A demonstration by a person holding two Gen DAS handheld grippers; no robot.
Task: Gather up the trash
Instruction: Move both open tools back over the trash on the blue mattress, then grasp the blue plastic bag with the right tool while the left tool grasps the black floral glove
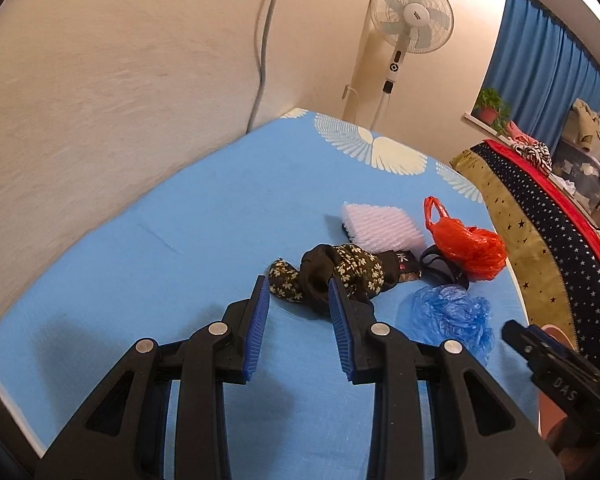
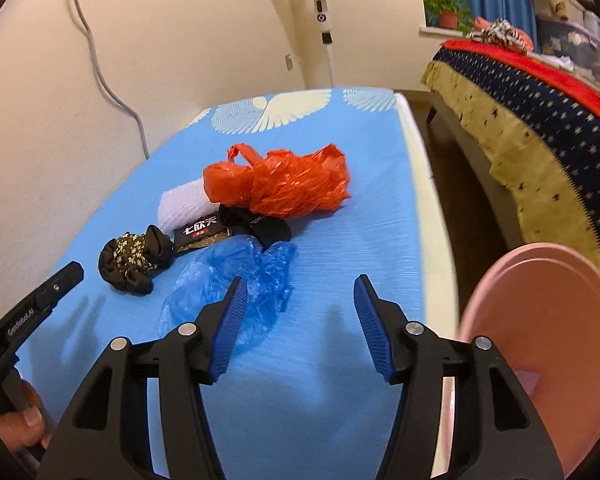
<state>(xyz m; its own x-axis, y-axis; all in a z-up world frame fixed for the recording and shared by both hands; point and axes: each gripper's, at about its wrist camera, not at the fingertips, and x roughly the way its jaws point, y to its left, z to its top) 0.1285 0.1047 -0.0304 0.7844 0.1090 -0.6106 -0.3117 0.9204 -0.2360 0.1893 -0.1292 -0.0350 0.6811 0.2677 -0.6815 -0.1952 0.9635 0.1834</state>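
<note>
A blue sheet (image 1: 179, 220) printed with white wing shapes covers a mattress set against a cream wall, and the trash lies in a loose cluster toward the sheet's far half. The left gripper (image 1: 299, 300) hovers over the sheet with its blue-padded fingers (image 1: 259, 328) parted and nothing between them; just beyond the tips lies a dark floral scrunchie (image 1: 332, 276). Behind the scrunchie rests a small black packet (image 2: 197, 234) with white characters, and behind that a white foam net sleeve (image 1: 380, 228). An orange plastic bag (image 2: 279, 184) sits crumpled at the far right of the cluster, with a black fabric item (image 2: 259, 226) tucked beneath its near edge. A crumpled blue plastic cover (image 2: 235, 292) lies nearest the right gripper (image 2: 300, 300), whose fingers (image 2: 370, 320) stand wide apart and empty; the left finger's tip overlaps the blue plastic in the right wrist view, though whether it touches cannot be told. A pink bucket (image 2: 540, 320) stands just past the mattress's right edge, beside the right gripper. A person's hand (image 2: 19, 420) grips the left gripper's handle at the lower left of the right wrist view. A white pedestal fan (image 1: 408, 16) stands by the wall beyond the mattress, and a star-patterned cloth (image 1: 540, 240) drapes over furniture to the right.
</note>
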